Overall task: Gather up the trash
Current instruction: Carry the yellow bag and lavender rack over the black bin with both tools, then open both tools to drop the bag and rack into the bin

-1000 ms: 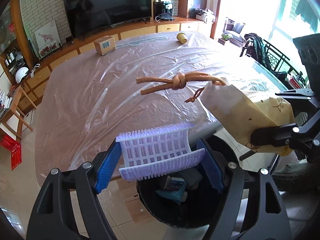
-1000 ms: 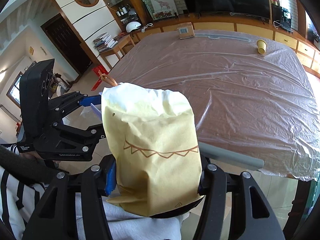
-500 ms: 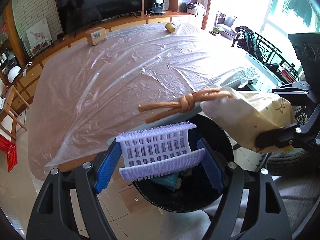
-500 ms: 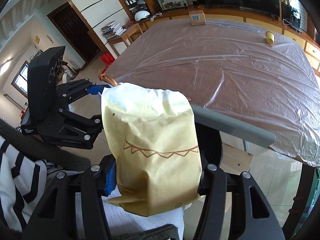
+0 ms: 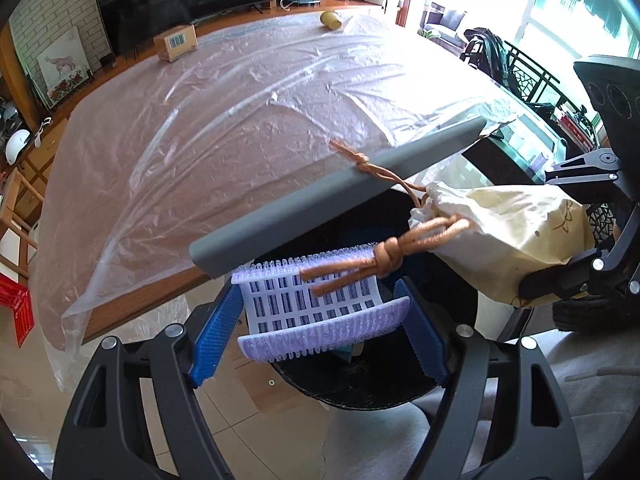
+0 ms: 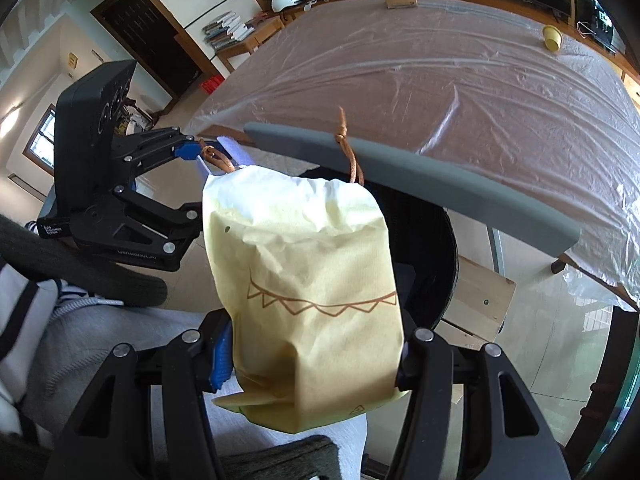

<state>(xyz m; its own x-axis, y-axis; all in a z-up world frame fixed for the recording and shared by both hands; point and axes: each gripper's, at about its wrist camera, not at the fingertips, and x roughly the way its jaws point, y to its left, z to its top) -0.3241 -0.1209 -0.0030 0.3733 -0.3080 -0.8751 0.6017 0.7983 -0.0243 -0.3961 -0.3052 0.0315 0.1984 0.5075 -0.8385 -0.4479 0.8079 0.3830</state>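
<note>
My left gripper [image 5: 320, 320] is shut on a lilac ribbed plastic piece [image 5: 316, 308] and holds it over the open black trash bin [image 5: 360, 384]. My right gripper [image 6: 316, 356] is shut on a yellow paper bag [image 6: 308, 292] with brown cord handles [image 6: 352, 160]; in the left wrist view the bag [image 5: 500, 240] hangs at the right, over the bin's rim, its knotted cord [image 5: 388, 256] lying across the lilac piece. The bin's grey lid [image 5: 332, 196] stands raised behind both; it also shows in the right wrist view [image 6: 420, 184].
A big table under clear plastic sheet [image 5: 224, 128] lies beyond the bin, with a cardboard box [image 5: 176, 42] and a yellow cup [image 5: 330, 20] at its far edge. My lap and sleeves are close below. A glass table [image 5: 520, 136] stands at the right.
Both grippers have dropped lower and back from the table, over the bin. The bin's grey lid has risen into view. The bag's cord has slid down onto the lilac piece.
</note>
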